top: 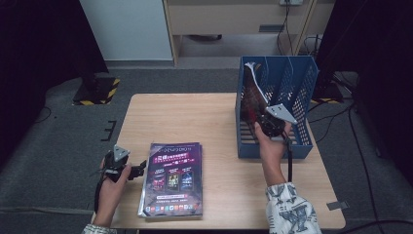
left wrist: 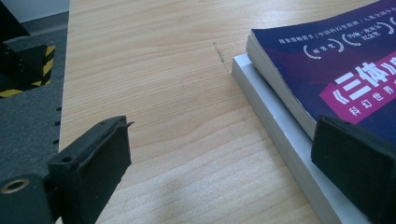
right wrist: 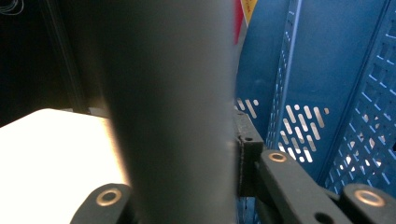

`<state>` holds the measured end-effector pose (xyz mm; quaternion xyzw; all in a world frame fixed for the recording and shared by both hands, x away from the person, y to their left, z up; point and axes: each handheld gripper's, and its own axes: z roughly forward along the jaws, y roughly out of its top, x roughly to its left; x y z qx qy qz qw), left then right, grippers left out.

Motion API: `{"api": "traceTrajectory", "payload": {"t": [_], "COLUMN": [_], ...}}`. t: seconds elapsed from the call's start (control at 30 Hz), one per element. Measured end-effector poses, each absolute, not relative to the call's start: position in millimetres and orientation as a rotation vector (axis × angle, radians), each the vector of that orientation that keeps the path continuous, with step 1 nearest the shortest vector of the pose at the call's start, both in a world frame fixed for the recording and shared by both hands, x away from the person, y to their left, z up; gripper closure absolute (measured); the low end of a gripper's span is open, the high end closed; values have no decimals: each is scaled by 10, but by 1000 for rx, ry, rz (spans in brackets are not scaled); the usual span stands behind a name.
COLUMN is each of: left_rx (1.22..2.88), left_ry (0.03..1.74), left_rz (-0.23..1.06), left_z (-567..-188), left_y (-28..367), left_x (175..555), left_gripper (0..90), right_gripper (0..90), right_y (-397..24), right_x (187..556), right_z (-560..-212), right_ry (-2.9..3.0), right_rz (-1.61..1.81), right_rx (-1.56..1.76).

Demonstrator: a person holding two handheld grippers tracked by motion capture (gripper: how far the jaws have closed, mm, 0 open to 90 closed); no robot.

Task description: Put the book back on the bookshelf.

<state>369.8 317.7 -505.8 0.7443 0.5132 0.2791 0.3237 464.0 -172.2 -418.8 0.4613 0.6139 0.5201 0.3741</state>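
At the right end of the tabletop [top: 219,117], the right gripper [top: 269,124] holds a dark red book [top: 251,100] upright in the blue file rack [top: 297,146].
Its jaws clamp the book's lower edge, almost closed; the glossy cover leans against the rack's left wall, and slotted blue dividers stand just beside it. Well apart, a purple-covered book stack [top: 173,178] lies flat near the front edge, and the left gripper [top: 139,168] rests beside it, jaws wide open and empty.
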Motion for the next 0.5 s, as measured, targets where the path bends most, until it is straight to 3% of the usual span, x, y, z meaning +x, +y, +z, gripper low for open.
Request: {"api": "traceTrajectory", "payload": {"t": [0.5], "left_rx": [1957], "left_ry": [1344], "left_rz": [729], "left_z": [-5061], "left_y": [3172], "left_x": [3699], "left_gripper": [43], "right_gripper": [661], "right_y": [-1744], "right_x": [4629], "right_z": [-4072], "right_ry": [1563], "right_rz": [1393], "right_rx": [1164]}}
